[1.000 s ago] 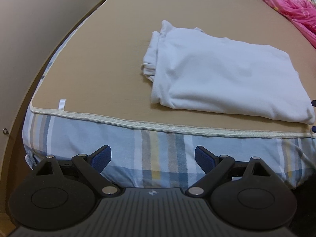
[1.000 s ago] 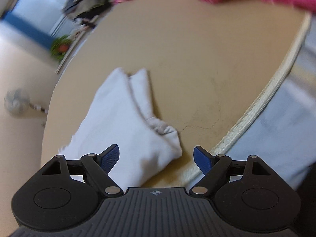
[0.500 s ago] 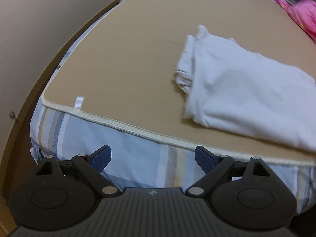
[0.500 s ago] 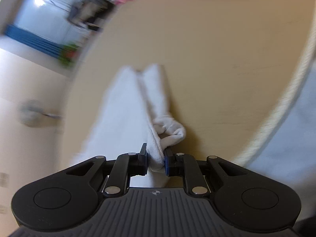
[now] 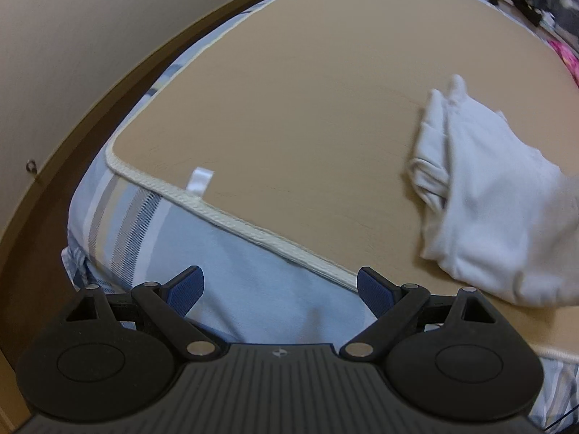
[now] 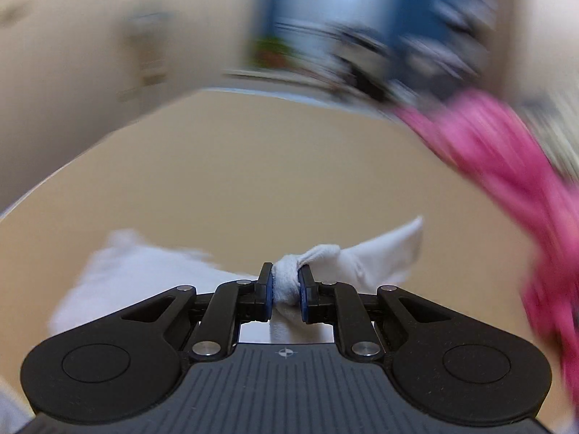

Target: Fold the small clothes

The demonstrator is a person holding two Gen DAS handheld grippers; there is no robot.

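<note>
Only one white garment (image 6: 380, 256), two tools (image 6: 285, 285) (image 5: 280, 291).

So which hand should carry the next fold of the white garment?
Right, probably. The right gripper is already shut on a bunched edge of the white garment, while the left gripper is open over the mattress edge, holding nothing.

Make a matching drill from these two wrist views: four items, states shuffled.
Items:
1. left gripper
2. right gripper
3. white garment
4. pink bedding

States:
A. clamped on white cloth
B. open, empty, over the bed edge
C. blurred, at the mat's far right
D. partly folded on the tan mat

Pairs: 1-B, 2-A, 3-D, 4-C
</note>
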